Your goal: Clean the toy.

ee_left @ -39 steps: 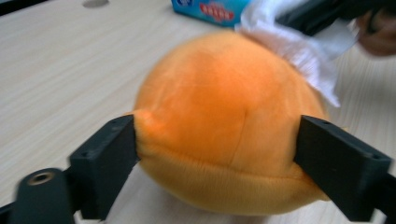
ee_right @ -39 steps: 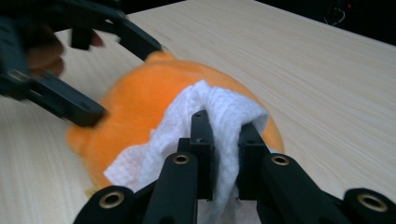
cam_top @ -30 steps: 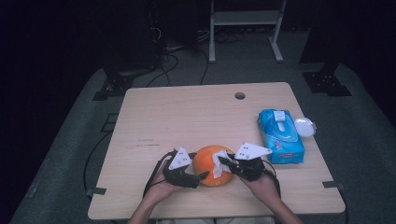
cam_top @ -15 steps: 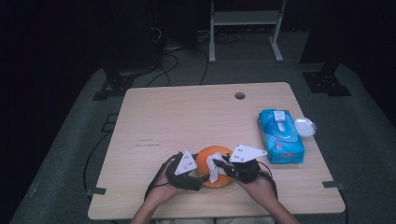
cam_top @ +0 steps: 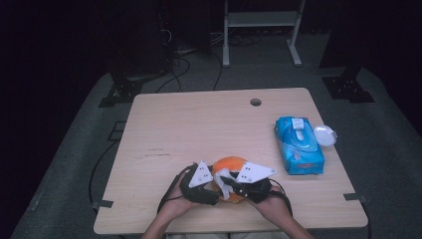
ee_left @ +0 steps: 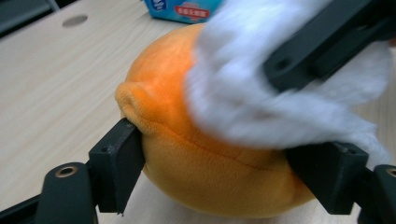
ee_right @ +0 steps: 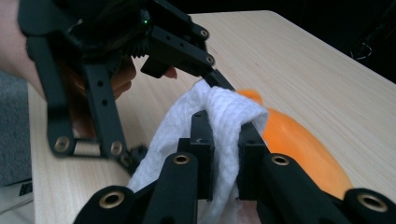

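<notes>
— Where's the orange plush toy (cam_top: 230,167)?
— Table's (cam_top: 199,124) six o'clock edge, clamped between the left gripper's (cam_top: 211,185) jaws, which have just been closing.
— The right gripper (ee_right: 223,140)?
— At the toy's three o'clock, pinching a white wipe (ee_right: 219,114) against it.

Plush toy between two grippers at the table's near edge.

The plush toy (cam_top: 230,167) sits on the table (cam_top: 199,124) near its front edge, with the left gripper (cam_top: 209,185) at its left and the right gripper (cam_top: 230,183) at its right. A wipe (cam_top: 225,183) lies over the toy's near side. The wipes pack (cam_top: 299,145) lies well to the right, a small lid (cam_top: 325,135) just beside it at the table's right edge, and a hole (cam_top: 256,102) lies behind.
</notes>
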A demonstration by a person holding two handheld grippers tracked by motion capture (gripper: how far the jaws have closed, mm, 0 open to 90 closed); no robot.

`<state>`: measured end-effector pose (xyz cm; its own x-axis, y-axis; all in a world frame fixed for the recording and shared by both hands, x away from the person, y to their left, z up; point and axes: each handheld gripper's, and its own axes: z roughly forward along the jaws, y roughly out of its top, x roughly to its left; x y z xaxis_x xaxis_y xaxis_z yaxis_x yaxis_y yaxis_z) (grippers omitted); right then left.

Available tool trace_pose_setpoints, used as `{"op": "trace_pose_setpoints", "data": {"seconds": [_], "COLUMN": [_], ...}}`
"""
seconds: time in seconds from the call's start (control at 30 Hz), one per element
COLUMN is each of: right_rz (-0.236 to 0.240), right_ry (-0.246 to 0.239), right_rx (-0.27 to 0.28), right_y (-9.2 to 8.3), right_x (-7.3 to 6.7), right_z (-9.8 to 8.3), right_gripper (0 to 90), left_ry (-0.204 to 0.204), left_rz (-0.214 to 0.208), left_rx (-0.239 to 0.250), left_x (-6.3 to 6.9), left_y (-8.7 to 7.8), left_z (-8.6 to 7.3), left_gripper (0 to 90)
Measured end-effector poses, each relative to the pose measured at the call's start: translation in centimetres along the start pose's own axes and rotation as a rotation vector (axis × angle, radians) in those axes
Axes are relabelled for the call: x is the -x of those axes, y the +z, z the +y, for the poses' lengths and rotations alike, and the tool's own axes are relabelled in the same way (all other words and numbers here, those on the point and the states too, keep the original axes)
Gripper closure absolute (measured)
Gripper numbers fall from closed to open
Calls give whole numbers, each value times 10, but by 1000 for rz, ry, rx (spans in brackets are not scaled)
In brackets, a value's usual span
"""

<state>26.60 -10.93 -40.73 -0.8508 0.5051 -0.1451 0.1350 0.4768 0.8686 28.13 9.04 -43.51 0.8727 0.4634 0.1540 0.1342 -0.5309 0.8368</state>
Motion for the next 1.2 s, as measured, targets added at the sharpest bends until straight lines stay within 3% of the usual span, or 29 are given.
{"op": "trace_pose_setpoints", "data": {"seconds": [0.1,0.17,0.23,0.3,0.37,0.4,0.43,0.5,0.53,0.63,0.77,0.8,0.9,0.93,0.97,1.03,1.1,1.17,1.2], "right_rz": [-13,-61,-75,-82,-81,-70,-24,-18,-24,-25,-91,-100,-92,-58,-58,-30,-29,-33,-33], "right_ry": [14,53,65,91,75,62,52,13,1,21,70,106,113,89,89,34,39,47,47], "right_rx": [3,3,-1,-4,0,5,15,6,0,3,-6,-8,-1,13,13,8,1,-5,-5], "right_y": [-3,-11,-14,-17,-19,-19,-16,-10,-9,-9,-17,-19,-20,-18,-18,-12,-12,-13,-13], "right_x": [8,24,29,34,30,25,15,7,5,11,31,39,37,28,28,16,18,23,23], "right_z": [0,-6,-9,-14,-14,-12,-7,-3,-2,-2,-11,-16,-15,-10,-10,-3,-3,-6,-6], "right_gripper": [802,802,802,803,802,802,801,801,801,802,802,802,802,801,801,801,802,802,802], "left_ry": [9,7,-8,-64,-115,-104,-65,-23,-23,4,4,9,39,56,56,67,29,-84,-84], "left_rz": [-2,-11,-18,-49,-54,-46,-32,-17,-17,-9,-18,-18,-24,-24,-24,-24,-39,-66,-66], "left_rx": [12,17,21,45,57,55,50,31,31,30,35,37,31,30,30,27,35,67,67], "left_x": [-1,-1,-1,-4,-6,-5,-2,2,2,2,2,2,5,7,7,8,5,-1,-1], "left_y": [-1,-1,-1,-1,0,0,1,0,0,0,-1,-1,0,1,1,0,-1,-2,-2], "left_z": [-2,-3,-3,-2,-1,-1,0,1,1,-1,-3,-3,-1,0,0,-1,-2,-1,-1], "left_gripper": [240,239,216,194,180,182,216,235,241,255,258,259,259,259,259,259,255,198,175]}}
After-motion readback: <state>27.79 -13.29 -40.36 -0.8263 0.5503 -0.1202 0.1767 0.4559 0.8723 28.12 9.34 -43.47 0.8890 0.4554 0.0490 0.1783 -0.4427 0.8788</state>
